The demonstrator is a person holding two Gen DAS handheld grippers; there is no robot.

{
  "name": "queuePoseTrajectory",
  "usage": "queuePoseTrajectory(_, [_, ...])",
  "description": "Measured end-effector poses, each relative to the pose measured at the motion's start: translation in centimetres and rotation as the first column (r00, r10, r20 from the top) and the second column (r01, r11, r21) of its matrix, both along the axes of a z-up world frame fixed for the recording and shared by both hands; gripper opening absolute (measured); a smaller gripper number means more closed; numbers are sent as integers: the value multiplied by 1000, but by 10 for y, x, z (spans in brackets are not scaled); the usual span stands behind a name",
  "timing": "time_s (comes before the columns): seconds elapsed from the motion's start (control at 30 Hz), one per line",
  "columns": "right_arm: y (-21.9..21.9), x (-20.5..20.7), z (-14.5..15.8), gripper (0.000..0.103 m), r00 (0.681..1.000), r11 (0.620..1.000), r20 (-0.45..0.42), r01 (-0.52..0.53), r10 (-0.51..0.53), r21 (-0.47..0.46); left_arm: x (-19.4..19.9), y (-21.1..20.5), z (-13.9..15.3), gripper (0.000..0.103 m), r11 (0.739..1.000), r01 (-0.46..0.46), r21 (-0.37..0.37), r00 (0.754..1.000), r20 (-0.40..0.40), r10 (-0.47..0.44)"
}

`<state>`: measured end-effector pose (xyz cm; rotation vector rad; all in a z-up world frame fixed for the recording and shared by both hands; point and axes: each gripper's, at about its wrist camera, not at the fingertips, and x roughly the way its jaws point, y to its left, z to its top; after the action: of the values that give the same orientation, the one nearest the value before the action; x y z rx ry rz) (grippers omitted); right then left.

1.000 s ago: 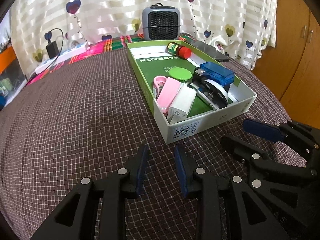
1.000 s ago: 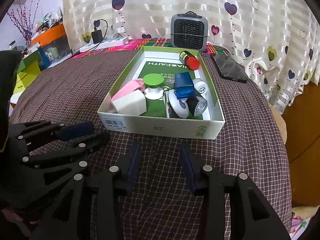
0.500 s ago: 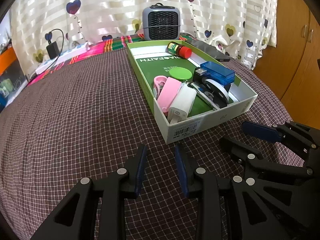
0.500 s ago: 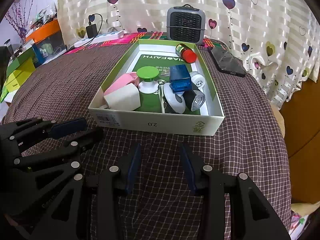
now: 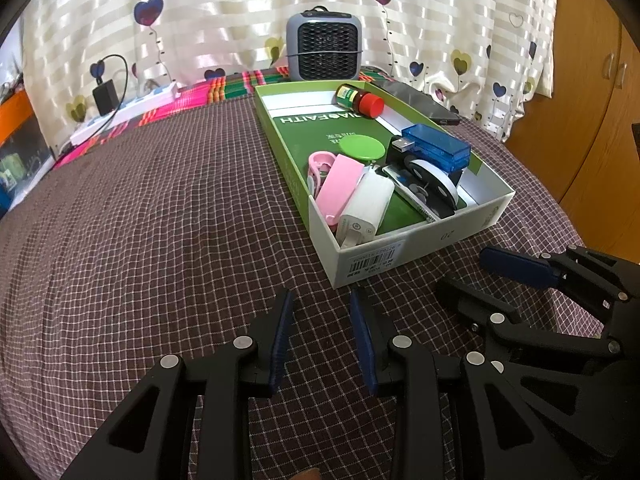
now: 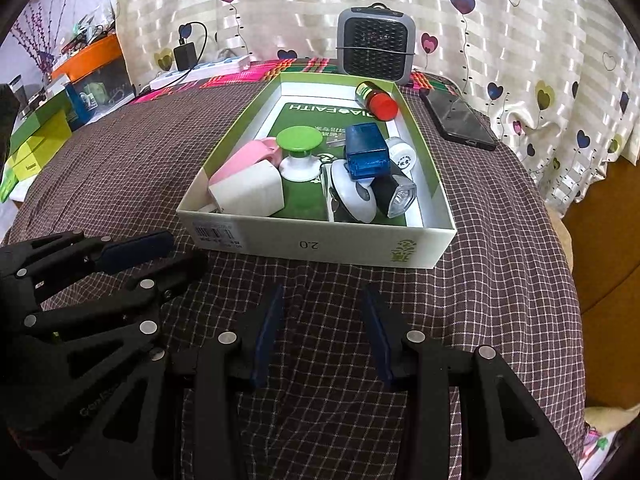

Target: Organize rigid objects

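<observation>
One shallow cardboard box (image 6: 316, 245) – glossy, checked cloth (image 5: 160, 220)

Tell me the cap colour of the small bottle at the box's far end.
Red cap on the bottle, clearest in the right wrist view.

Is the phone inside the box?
No, the phone lies on the cloth outside the box, beside its right wall in the right wrist view.
</observation>
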<state>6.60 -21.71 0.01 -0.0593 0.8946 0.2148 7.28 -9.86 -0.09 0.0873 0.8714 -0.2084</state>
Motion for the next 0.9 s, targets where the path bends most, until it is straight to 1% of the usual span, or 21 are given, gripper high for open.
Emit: queuePoseTrajectory(0.9, [1, 0, 0, 44, 1000, 1000, -1, 1, -1, 2, 0, 1, 0, 30, 1000, 0, -5, 1000, -1, 0])
